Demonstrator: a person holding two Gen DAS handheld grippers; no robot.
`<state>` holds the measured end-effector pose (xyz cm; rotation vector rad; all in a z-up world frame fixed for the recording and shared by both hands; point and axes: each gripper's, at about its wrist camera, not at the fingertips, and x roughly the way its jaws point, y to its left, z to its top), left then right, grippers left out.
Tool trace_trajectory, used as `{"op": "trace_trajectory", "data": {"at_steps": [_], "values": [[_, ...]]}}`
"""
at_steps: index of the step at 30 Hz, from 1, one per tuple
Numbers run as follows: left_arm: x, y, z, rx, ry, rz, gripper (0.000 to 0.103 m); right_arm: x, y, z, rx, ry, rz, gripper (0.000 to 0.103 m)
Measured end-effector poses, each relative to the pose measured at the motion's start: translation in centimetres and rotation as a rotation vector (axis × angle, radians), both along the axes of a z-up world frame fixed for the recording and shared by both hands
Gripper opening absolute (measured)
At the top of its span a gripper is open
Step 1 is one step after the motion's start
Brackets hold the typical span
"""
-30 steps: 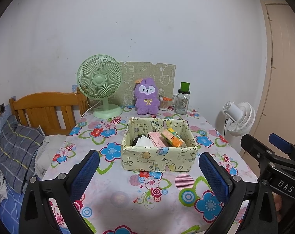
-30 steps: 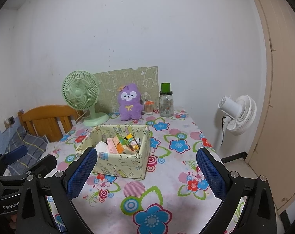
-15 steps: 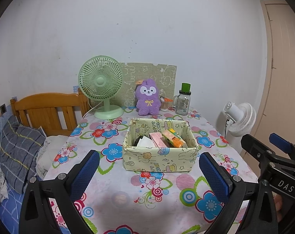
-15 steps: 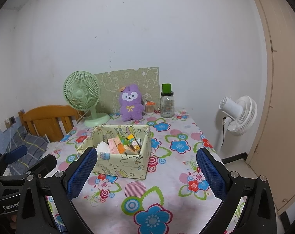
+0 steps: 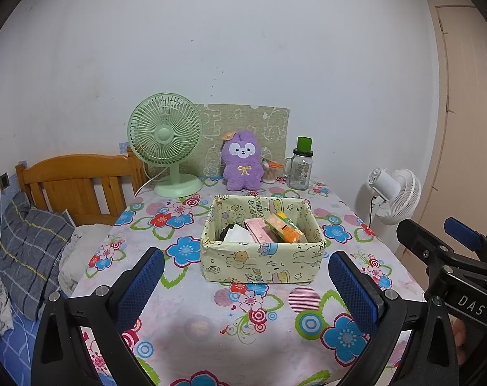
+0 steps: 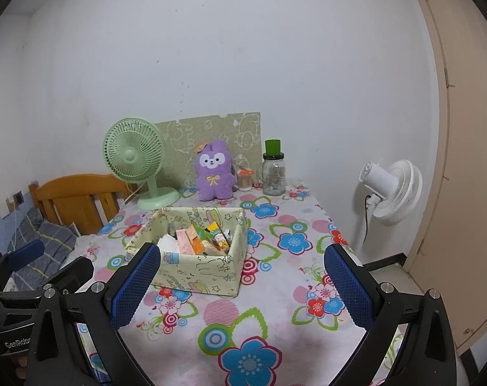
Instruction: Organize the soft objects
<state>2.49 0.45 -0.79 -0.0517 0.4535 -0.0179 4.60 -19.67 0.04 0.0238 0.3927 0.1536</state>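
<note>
Two tools hang over the near edge of the flower-print table [image 5: 243,321], both well short of the pale-yellow cartoon-print fabric box [image 5: 262,262]. Behind that box, against the wall, sits the purple plush bunny [image 5: 242,165], upright, long axis vertical, face toward the tools. Left tool [image 5: 246,284] lines up nearer, I judge; right tool [image 6: 241,284] sits right of the box. Both gape wide, holding nothing.

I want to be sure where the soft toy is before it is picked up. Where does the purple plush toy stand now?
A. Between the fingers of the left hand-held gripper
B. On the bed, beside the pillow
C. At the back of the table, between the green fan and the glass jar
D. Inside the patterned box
C: the purple plush toy stands upright at the back of the table, with the green fan on one side and the glass jar on the other.
</note>
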Motion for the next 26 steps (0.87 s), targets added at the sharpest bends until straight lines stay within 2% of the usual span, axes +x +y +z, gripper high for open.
{"op": "trace_trajectory", "data": {"at_steps": [26], "values": [[-0.12,-0.01,-0.12,-0.002,-0.002,-0.003,0.103,-0.07,0.0,-0.04,0.009,0.004,0.006,0.103]]}}
